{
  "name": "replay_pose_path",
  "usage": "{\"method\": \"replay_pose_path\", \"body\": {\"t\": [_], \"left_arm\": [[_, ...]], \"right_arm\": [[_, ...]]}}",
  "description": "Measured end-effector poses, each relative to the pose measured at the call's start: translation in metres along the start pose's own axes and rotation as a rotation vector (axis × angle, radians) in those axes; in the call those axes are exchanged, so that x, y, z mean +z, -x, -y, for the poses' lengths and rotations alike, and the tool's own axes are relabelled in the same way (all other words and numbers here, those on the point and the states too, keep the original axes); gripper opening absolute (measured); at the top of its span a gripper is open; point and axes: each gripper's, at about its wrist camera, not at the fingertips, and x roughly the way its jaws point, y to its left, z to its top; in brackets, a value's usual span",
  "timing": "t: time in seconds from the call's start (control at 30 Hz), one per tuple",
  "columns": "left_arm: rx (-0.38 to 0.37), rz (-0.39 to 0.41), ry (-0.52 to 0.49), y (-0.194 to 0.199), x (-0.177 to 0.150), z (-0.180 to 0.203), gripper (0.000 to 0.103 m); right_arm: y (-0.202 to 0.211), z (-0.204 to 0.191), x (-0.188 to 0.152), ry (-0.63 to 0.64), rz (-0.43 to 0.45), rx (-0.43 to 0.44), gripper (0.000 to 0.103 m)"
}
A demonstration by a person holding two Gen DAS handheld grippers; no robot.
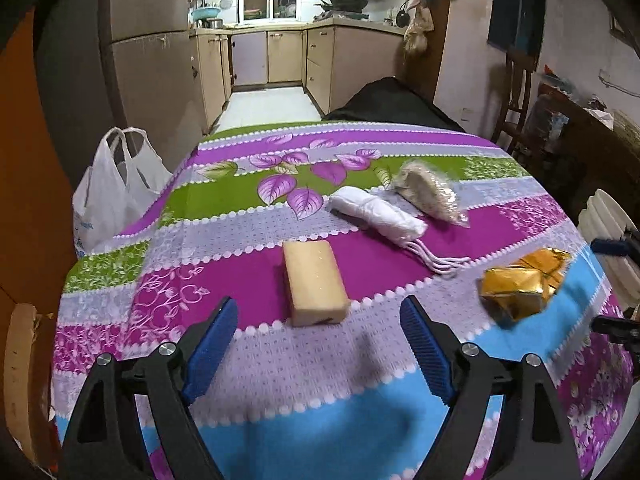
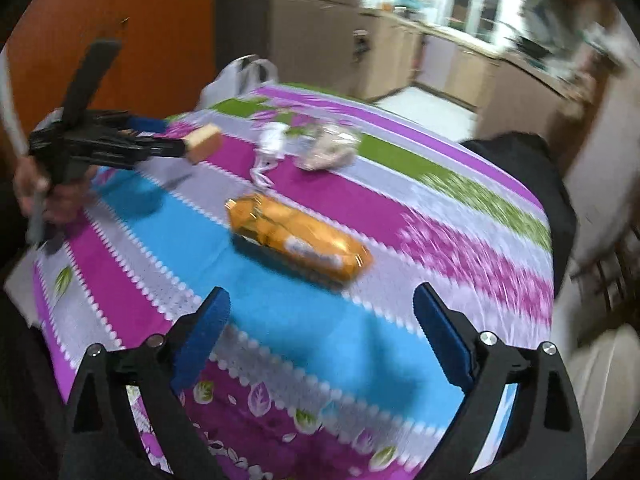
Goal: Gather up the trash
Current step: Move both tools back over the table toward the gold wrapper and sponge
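Note:
A tan block [image 1: 316, 282] lies on the table just ahead of my left gripper [image 1: 316, 316], which is open and empty with the block between and beyond its fingertips. A rolled white bag [image 1: 376, 212], a clear wrapper with pale contents [image 1: 430, 192] and a gold foil packet [image 1: 520, 284] lie to the right. In the right wrist view, my right gripper [image 2: 320, 304] is open and empty, just short of the gold packet [image 2: 298, 238]. The left gripper [image 2: 160, 136] shows at the left beside the block [image 2: 204, 142].
The table wears a striped purple, green and blue cloth [image 1: 304, 384]. A white plastic bag [image 1: 116, 188] hangs at the table's far left edge. A black bag [image 1: 396, 104] sits behind the table. A radiator [image 1: 608, 216] stands at the right.

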Motion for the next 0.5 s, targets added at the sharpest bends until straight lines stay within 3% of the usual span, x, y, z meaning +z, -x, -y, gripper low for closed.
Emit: {"method": "replay_pose_path", "body": {"t": [0.13, 0.2, 0.27, 0.37, 0.5], "left_arm": [[0.027, -0.028, 0.004, -0.025, 0.007, 0.000, 0.083], [0.030, -0.042, 0.007, -0.035, 0.009, -0.002, 0.078], [0.037, -0.059, 0.004, -0.042, 0.011, -0.002, 0.074], [0.044, -0.070, -0.008, -0.049, 0.013, -0.001, 0.066], [0.054, -0.068, -0.007, -0.053, 0.016, -0.001, 0.059]], "right_arm": [[-0.014, 0.001, 0.025, 0.153, -0.105, 0.125, 0.096], [-0.027, 0.000, 0.036, 0.231, -0.159, 0.124, 0.096], [-0.045, 0.001, 0.044, 0.276, -0.226, 0.191, 0.096], [-0.067, -0.002, 0.047, 0.341, -0.282, 0.225, 0.096], [-0.093, -0.006, 0.044, 0.342, -0.353, 0.274, 0.074]]}}
